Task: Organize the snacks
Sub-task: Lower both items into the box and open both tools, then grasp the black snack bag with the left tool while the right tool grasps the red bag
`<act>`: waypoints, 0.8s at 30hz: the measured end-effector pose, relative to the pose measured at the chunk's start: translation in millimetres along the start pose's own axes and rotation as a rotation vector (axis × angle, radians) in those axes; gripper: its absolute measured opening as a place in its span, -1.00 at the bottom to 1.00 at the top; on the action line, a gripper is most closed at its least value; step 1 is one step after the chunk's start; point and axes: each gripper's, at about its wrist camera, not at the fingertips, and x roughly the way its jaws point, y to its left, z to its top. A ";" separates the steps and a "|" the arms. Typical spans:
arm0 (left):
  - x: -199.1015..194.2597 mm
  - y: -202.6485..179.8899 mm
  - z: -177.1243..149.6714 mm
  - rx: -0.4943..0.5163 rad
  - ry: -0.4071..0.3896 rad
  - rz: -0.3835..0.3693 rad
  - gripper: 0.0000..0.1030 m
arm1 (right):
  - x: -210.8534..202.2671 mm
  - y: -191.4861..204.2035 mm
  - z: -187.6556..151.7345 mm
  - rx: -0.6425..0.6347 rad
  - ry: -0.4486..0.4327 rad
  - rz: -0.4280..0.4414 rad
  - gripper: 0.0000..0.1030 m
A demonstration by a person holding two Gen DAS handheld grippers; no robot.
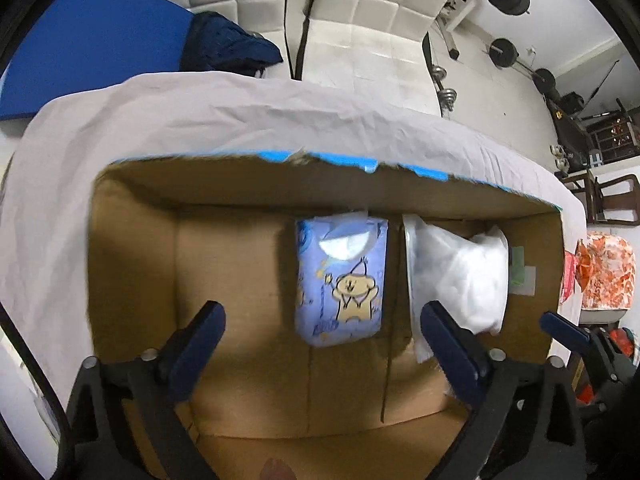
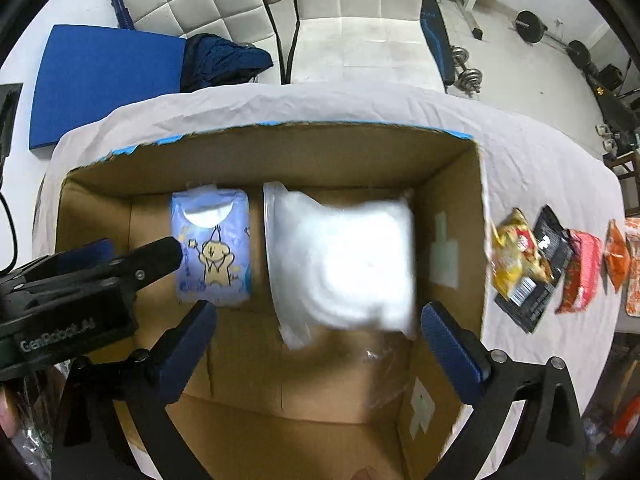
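A cardboard box (image 1: 132,264) (image 2: 452,184) stands open on the white-clothed table. On its floor lie a blue pack with a cartoon bear (image 1: 340,280) (image 2: 212,248) and, to its right, a white plastic bag (image 1: 460,272) (image 2: 344,260). My left gripper (image 1: 320,344) hovers open above the box, with nothing between its fingers; it also shows at the left of the right wrist view (image 2: 132,260). My right gripper (image 2: 316,344) hangs open over the white bag, empty. Several snack packets, yellow (image 2: 516,256), black (image 2: 540,272), red (image 2: 580,276) and orange (image 2: 616,256), lie on the table right of the box.
An orange-patterned packet (image 1: 604,272) lies past the box's right wall. White padded chairs (image 2: 360,12) stand behind the table, with a dark blue garment (image 2: 224,60) and a blue board (image 2: 104,80). Weights and gym gear (image 2: 532,28) sit at the back right.
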 end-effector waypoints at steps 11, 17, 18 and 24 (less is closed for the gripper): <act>-63.1 -18.4 -55.5 0.045 -0.182 0.122 0.95 | -44.4 -6.6 -60.9 0.006 -0.093 -0.042 1.00; -97.5 -28.7 -87.4 0.059 -0.261 0.154 0.95 | -81.0 -8.9 -97.0 0.008 -0.149 -0.037 1.00; -102.1 -29.4 -93.9 0.055 -0.260 0.141 0.95 | -87.6 -9.2 -103.6 0.008 -0.157 -0.039 1.00; -124.4 -38.5 -127.1 0.059 -0.263 0.138 0.95 | -118.3 -10.1 -135.6 0.004 -0.176 -0.011 1.00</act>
